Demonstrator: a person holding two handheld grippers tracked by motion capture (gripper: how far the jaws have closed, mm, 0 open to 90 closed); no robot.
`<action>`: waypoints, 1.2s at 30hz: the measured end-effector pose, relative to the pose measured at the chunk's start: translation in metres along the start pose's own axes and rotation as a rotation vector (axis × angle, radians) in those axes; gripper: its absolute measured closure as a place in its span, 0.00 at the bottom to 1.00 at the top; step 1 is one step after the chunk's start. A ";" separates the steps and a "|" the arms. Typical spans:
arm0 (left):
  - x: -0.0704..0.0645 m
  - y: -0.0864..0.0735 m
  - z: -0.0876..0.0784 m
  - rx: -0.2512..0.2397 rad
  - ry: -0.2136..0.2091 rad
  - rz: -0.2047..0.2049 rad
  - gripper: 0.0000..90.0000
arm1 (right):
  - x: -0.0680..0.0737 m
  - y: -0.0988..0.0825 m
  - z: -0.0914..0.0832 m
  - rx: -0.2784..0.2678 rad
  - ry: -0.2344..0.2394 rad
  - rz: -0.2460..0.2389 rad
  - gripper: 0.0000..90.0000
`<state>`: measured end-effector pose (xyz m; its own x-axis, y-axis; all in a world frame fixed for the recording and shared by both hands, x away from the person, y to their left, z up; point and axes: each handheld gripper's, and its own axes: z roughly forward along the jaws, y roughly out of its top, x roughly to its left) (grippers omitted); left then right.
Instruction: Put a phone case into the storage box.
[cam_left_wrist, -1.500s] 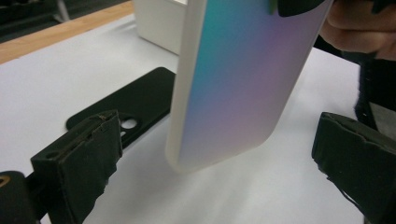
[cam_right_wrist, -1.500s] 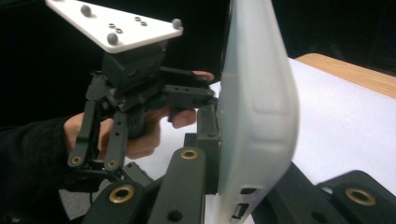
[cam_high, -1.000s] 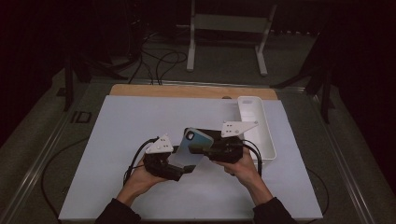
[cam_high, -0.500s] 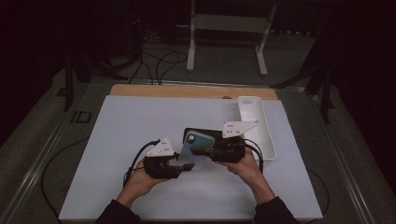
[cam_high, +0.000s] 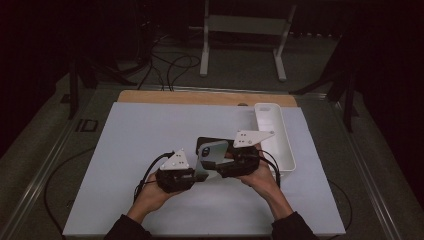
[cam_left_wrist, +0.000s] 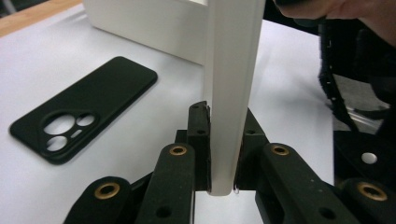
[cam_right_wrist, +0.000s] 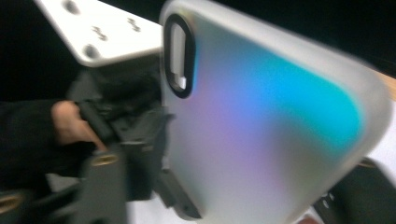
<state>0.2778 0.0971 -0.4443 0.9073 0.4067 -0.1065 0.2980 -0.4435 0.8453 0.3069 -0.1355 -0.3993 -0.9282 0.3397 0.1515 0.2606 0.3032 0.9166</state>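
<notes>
The left tongs (cam_high: 192, 175) sit at about seven o'clock on the white tabletop (cam_high: 140, 135), held in the person's left hand (cam_high: 150, 197). Their jaws have just been closing and now pinch the lower edge of the phone (cam_high: 209, 159), which stands tilted up off the tabletop between the two grippers; in the left gripper view the pale edge of the phone (cam_left_wrist: 229, 93) runs upright between the two black pads, pressed from both sides. At ten o'clock in that same view a black phone case (cam_left_wrist: 84, 109) lies flat on the tabletop, camera cut-outs facing up, well apart from the phone. In the high view the case (cam_high: 212, 144) shows just behind the phone, at twelve o'clock from it. The right tongs (cam_high: 222, 167), in the right hand (cam_high: 262, 177), have just been opening and stand spread beside the phone's iridescent back (cam_right_wrist: 261, 126). At three o'clock a white tray (cam_high: 285, 145) rests along the tabletop's right side.
</notes>
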 end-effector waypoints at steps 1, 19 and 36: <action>0.001 0.000 -0.001 0.001 0.007 0.000 0.90 | 0.000 0.000 0.001 0.004 -0.014 0.002 0.29; 0.010 -0.006 -0.007 -0.015 0.133 -0.069 0.90 | -0.005 -0.001 -0.003 -0.009 -0.184 0.089 0.10; 0.012 -0.009 -0.003 0.013 0.218 -0.102 0.90 | -0.003 0.001 0.009 -0.048 -0.227 0.159 0.10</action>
<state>0.2849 0.1084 -0.4511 0.7871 0.6123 -0.0743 0.3902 -0.4010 0.8288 0.3125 -0.1281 -0.4019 -0.7922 0.5720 0.2128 0.3799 0.1892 0.9055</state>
